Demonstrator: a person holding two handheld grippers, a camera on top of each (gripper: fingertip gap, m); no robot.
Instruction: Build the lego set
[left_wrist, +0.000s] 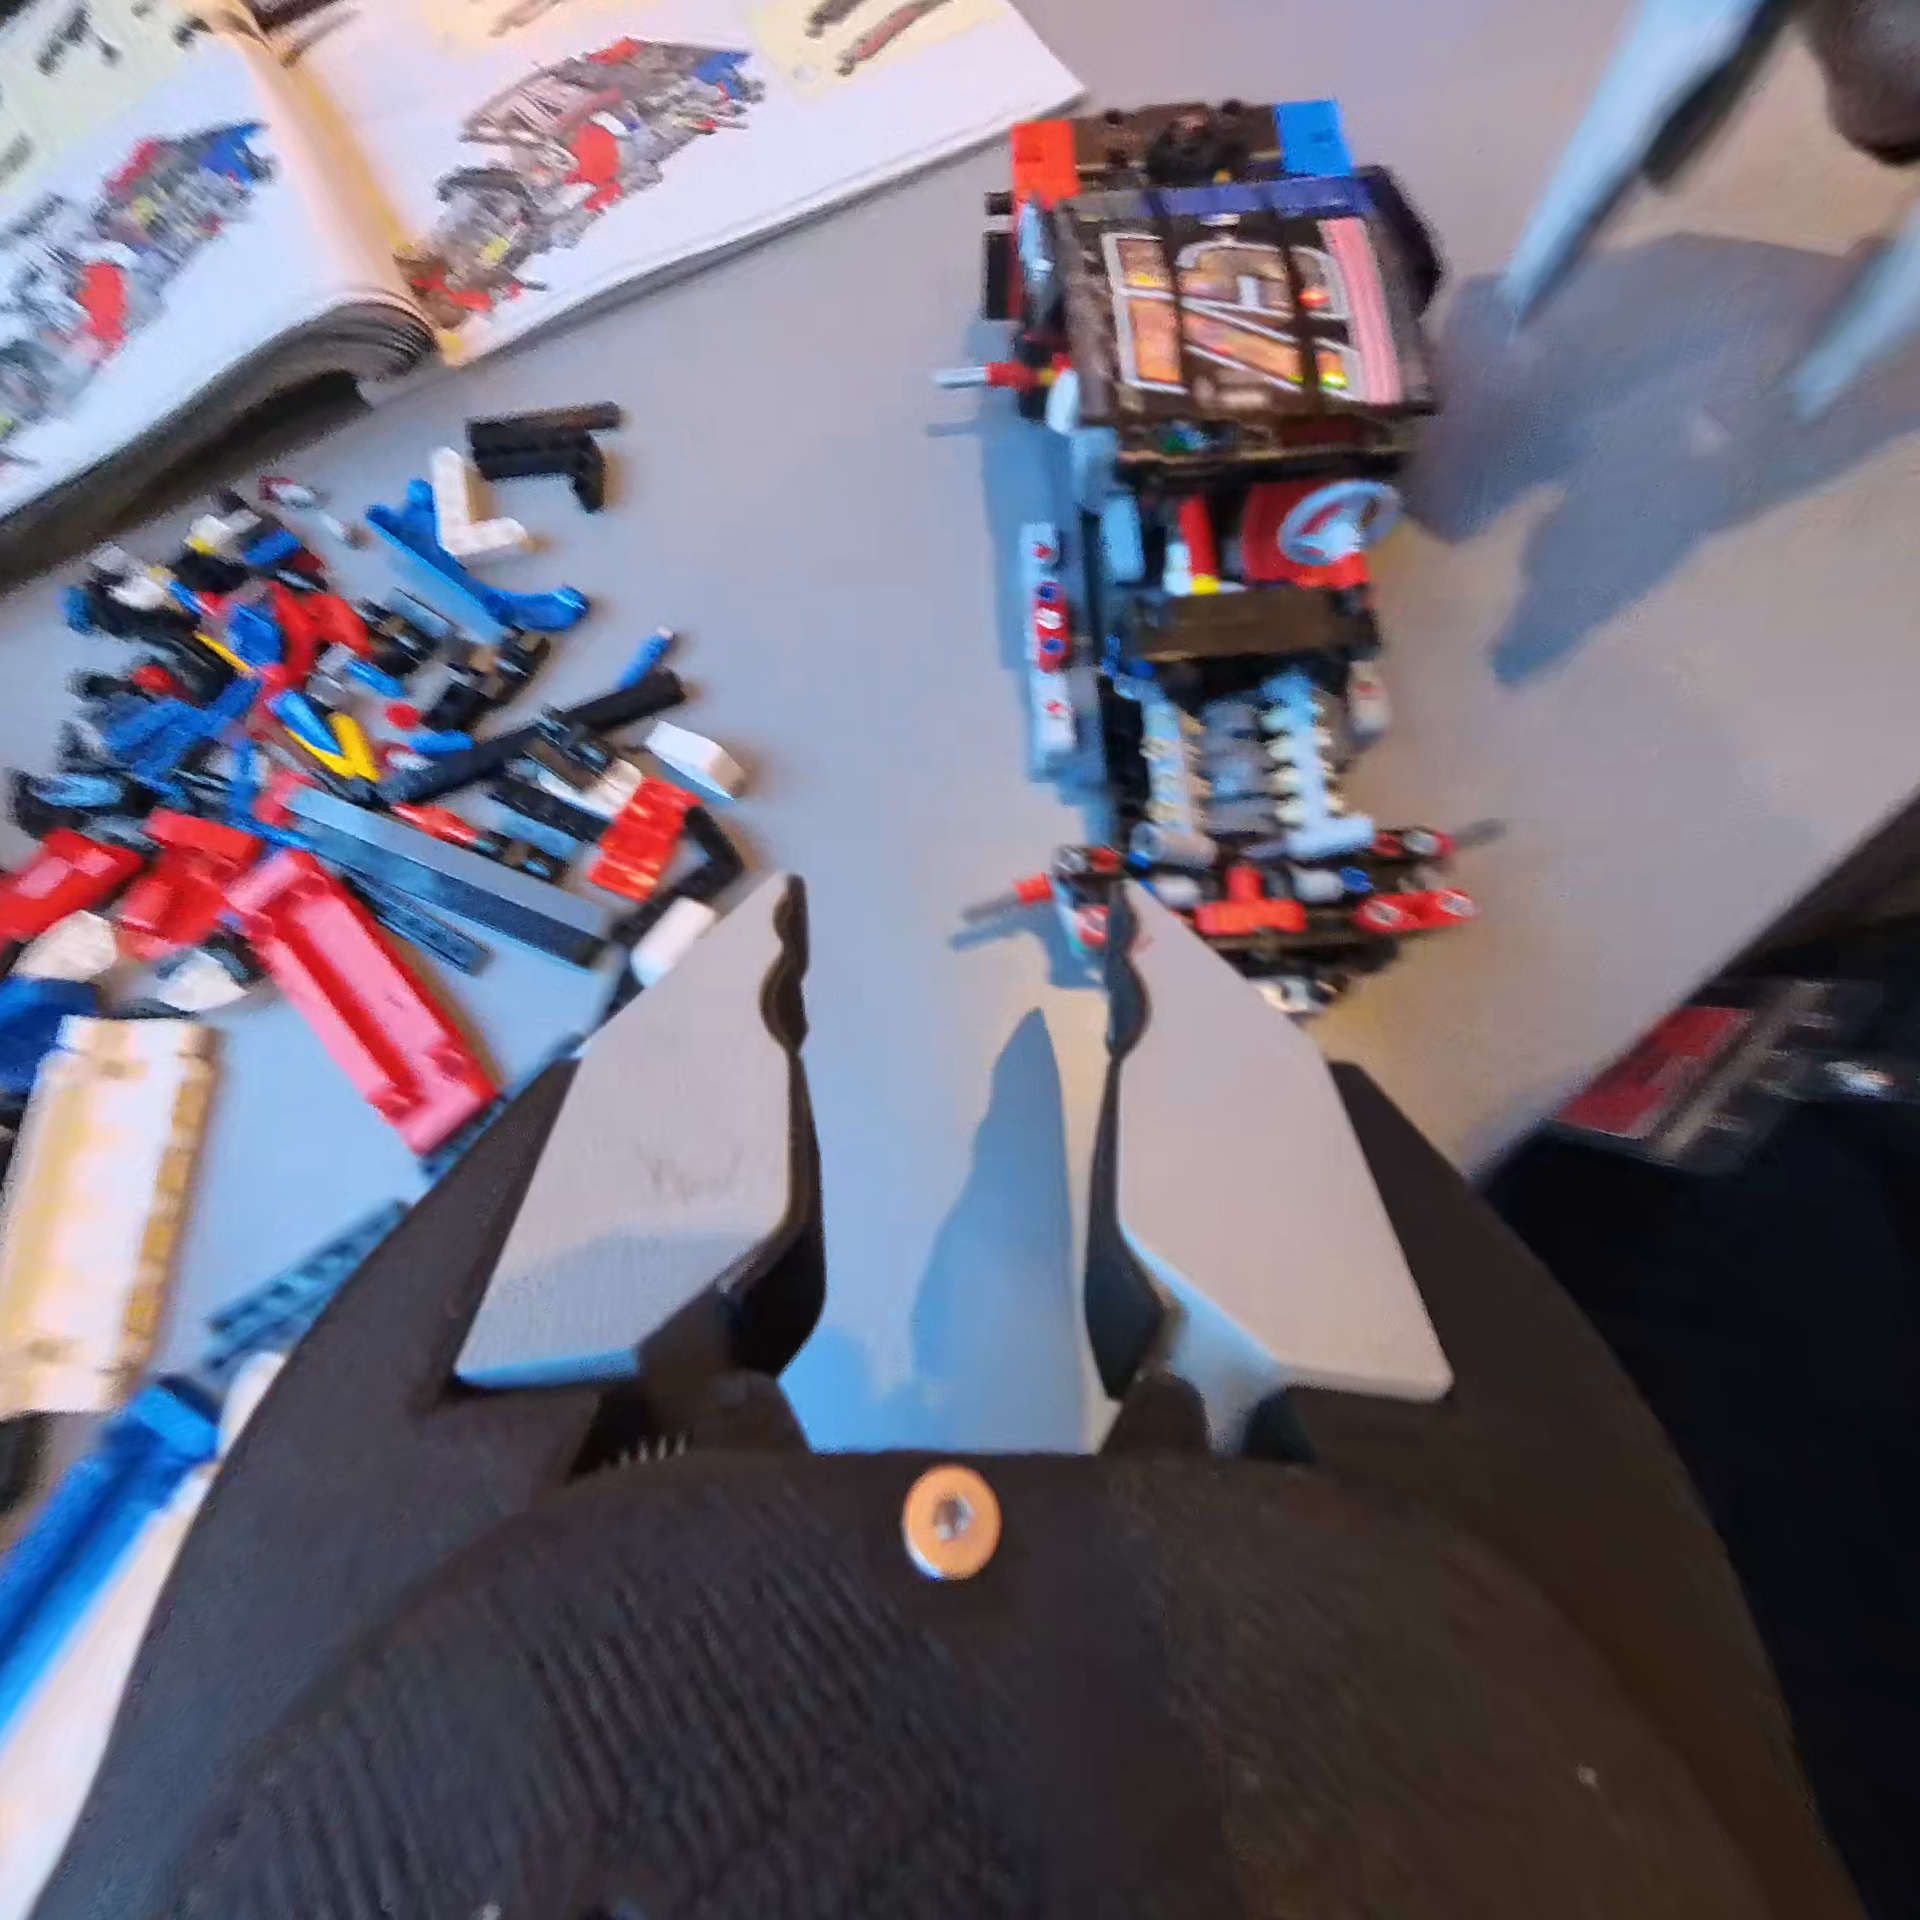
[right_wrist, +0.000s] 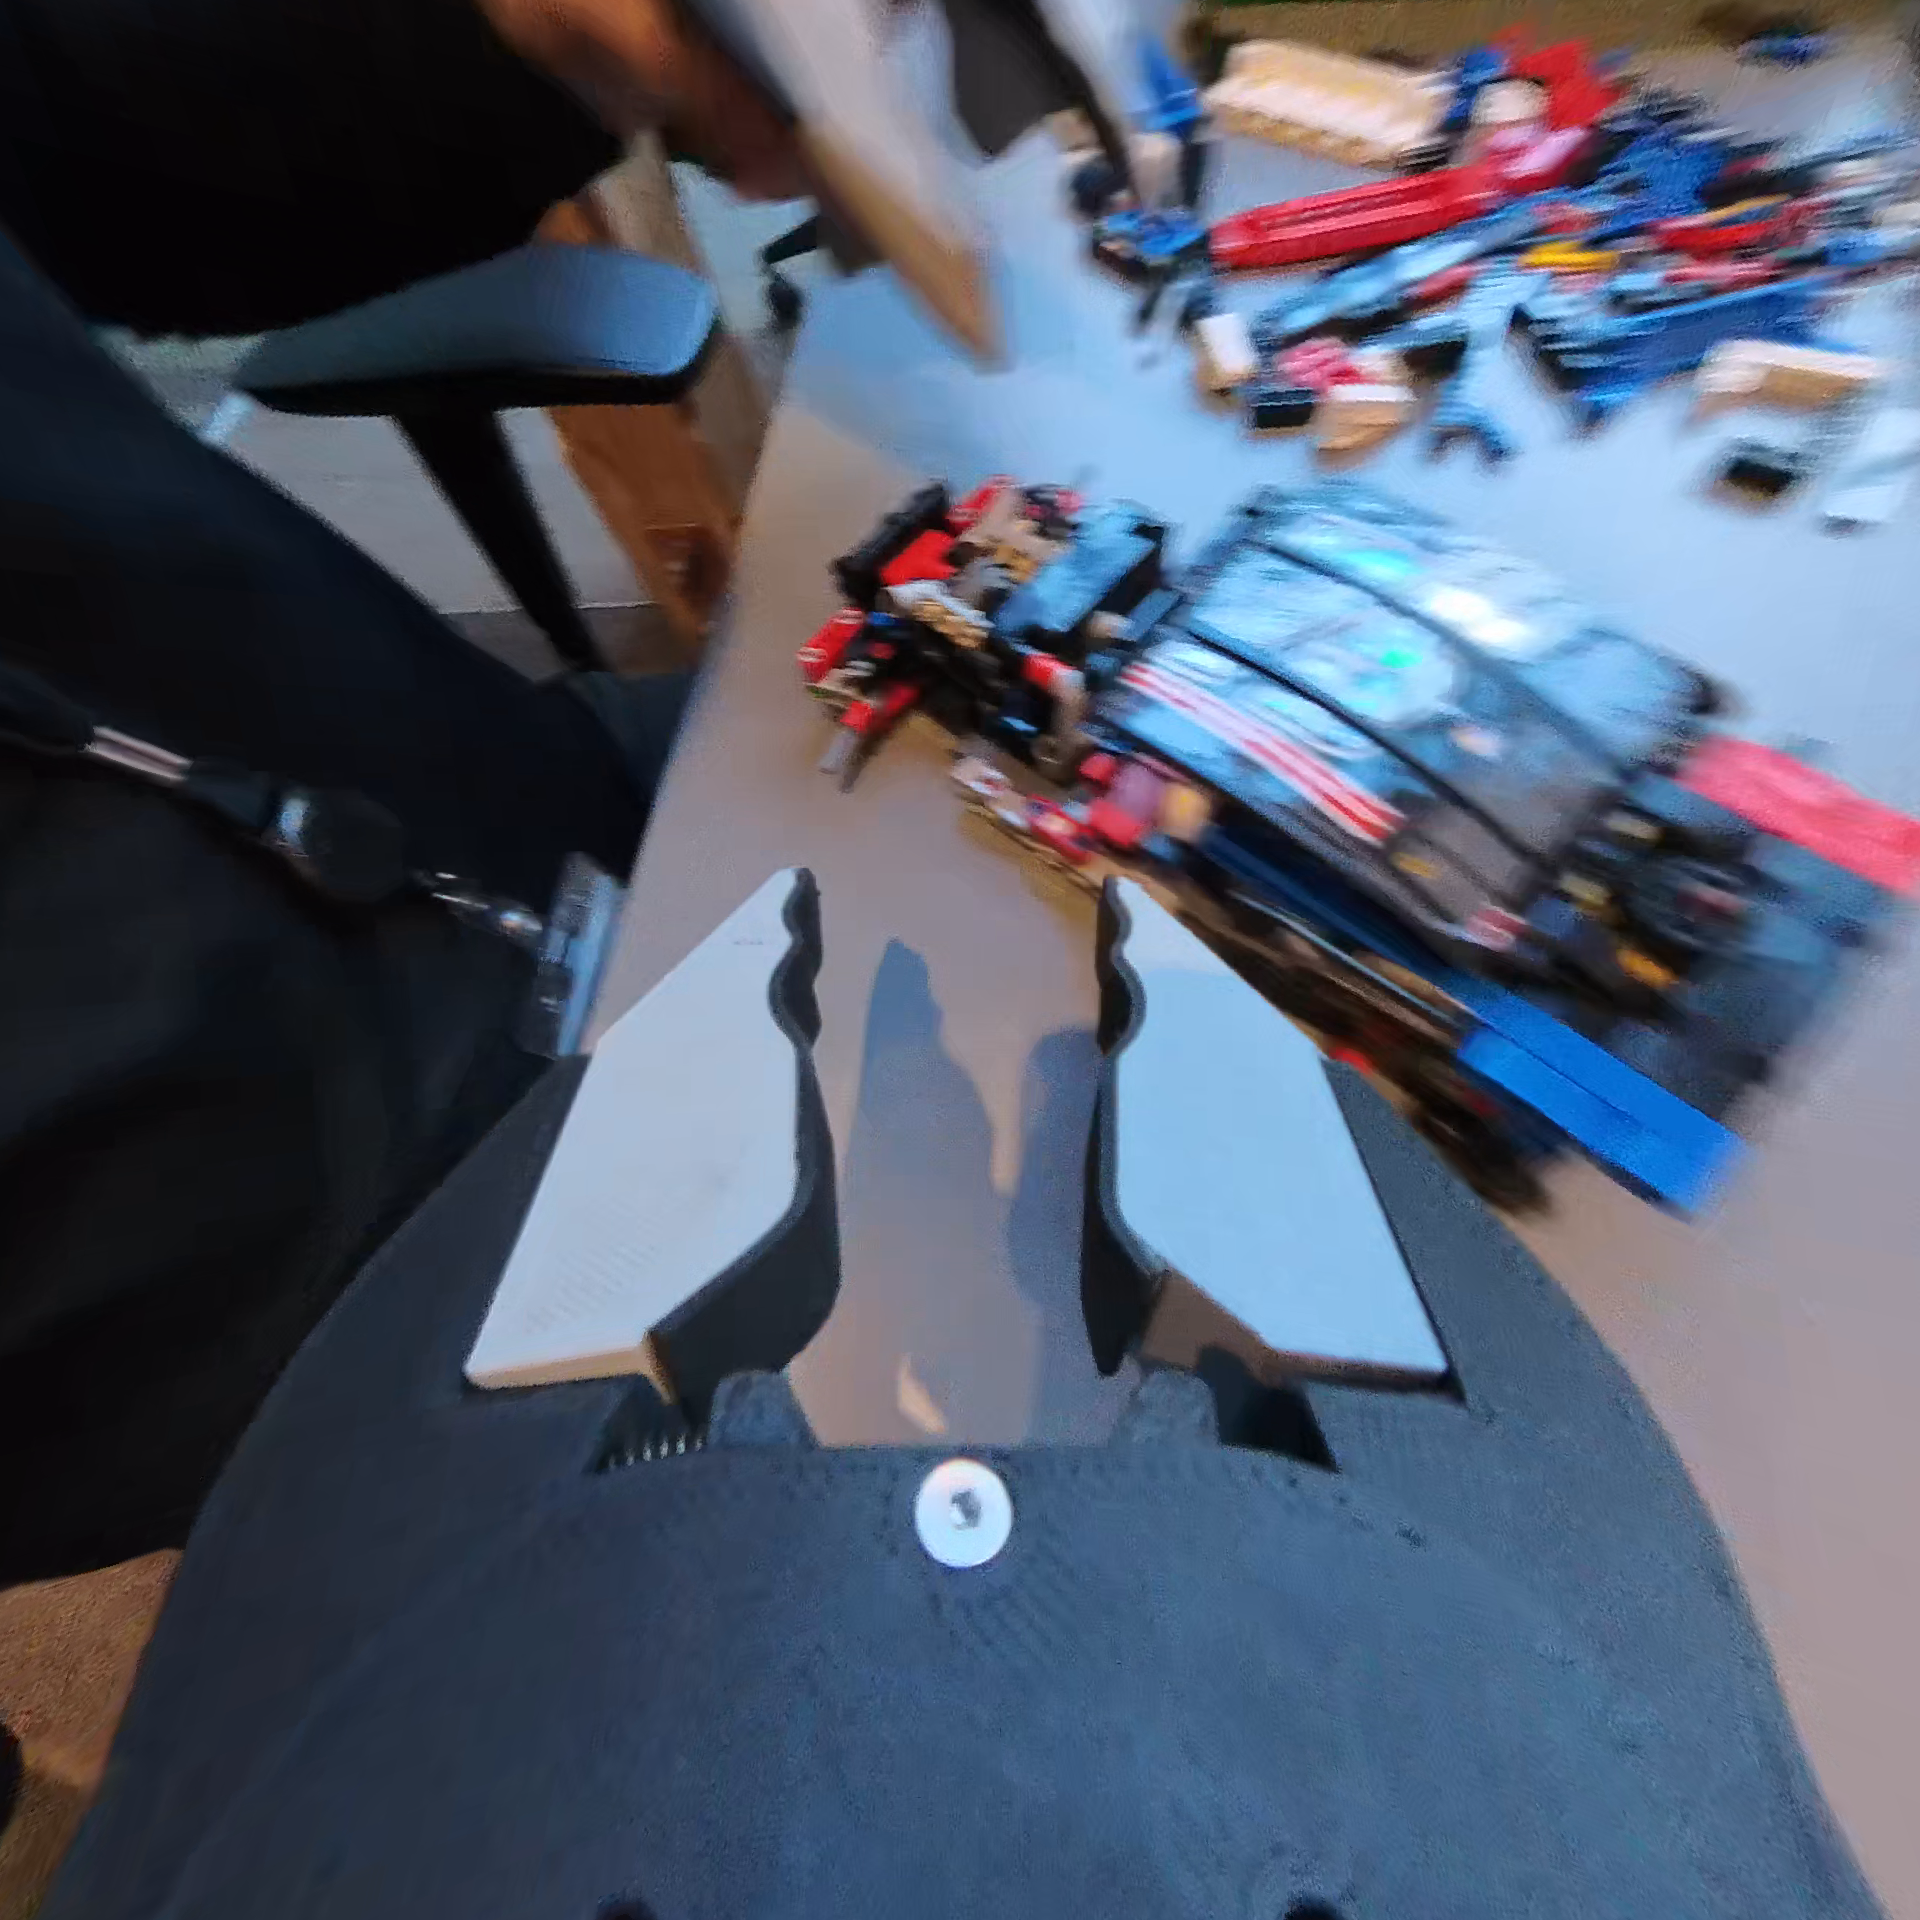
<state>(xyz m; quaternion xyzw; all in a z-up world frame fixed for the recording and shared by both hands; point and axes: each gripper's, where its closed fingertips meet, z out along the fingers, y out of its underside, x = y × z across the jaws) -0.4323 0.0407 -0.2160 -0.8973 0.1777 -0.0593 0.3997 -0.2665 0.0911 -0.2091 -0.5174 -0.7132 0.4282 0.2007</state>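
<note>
A partly built lego vehicle (left_wrist: 1226, 499), black with red, blue and grey parts, lies on the grey table (left_wrist: 831, 520). My left gripper (left_wrist: 956, 914) is open and empty, just short of the vehicle's near end. A pile of loose red, blue, black and white lego pieces (left_wrist: 343, 748) lies to its left. In the right wrist view the vehicle (right_wrist: 1351, 790) is blurred, ahead and to the right. My right gripper (right_wrist: 956, 904) is open and empty above the table near its edge. The loose pieces (right_wrist: 1558, 260) lie far behind the vehicle.
An open instruction booklet (left_wrist: 416, 187) lies at the back left. The table edge (left_wrist: 1662, 935) runs along the right, with dark floor beyond. A person in dark clothes (right_wrist: 260, 831) sits at the left, next to a chair armrest (right_wrist: 499, 332). The other gripper's pale finger (right_wrist: 883, 187) shows far off. About 20 cm separates my left fingertips from my right.
</note>
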